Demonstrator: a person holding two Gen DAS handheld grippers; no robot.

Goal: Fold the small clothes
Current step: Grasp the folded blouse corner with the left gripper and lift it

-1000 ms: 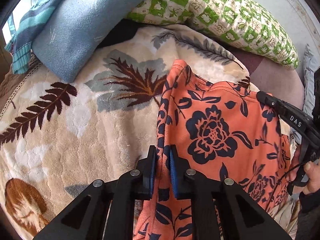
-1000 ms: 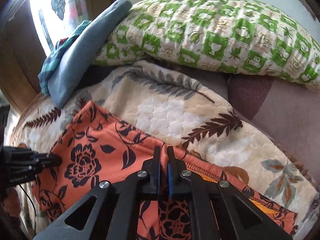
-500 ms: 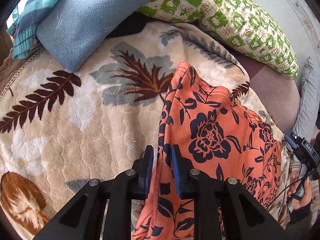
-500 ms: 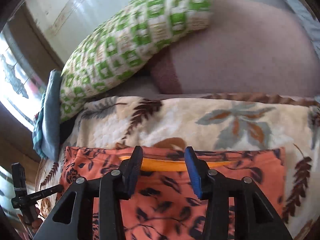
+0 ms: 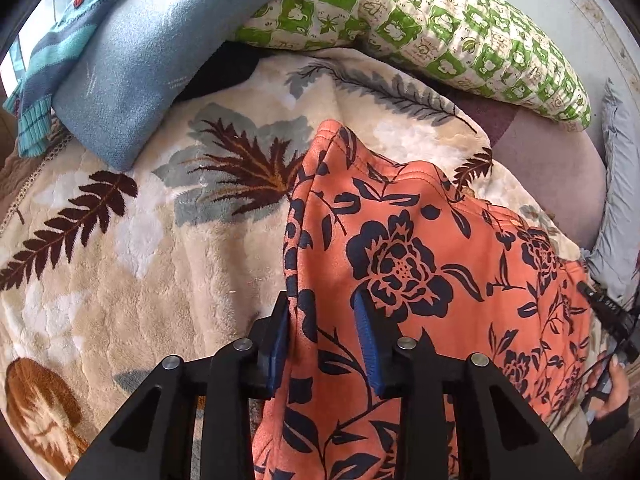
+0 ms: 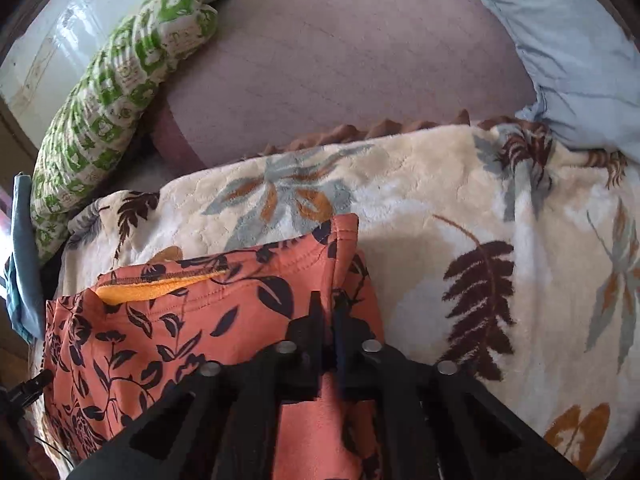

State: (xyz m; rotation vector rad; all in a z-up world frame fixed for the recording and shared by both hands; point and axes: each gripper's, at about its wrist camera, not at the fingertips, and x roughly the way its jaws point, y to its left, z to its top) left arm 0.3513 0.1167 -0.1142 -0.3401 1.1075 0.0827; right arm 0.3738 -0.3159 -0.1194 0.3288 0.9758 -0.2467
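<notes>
Orange floral garment [image 5: 420, 248] lying on leaf blanket [image 5: 120, 240]; left gripper [image 5: 324, 332] jaws opening astride its fold, right gripper [image 6: 326, 312] clamping its corner; risking slippage, fold collapsing.

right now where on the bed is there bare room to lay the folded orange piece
Free: the leaf-print blanket left of the orange floral garment, below the blue folded cloth; also blanket right of the garment, toward the pale blue bedding. Crowded: the head end, with the green checked pillow and the striped knit.
</notes>
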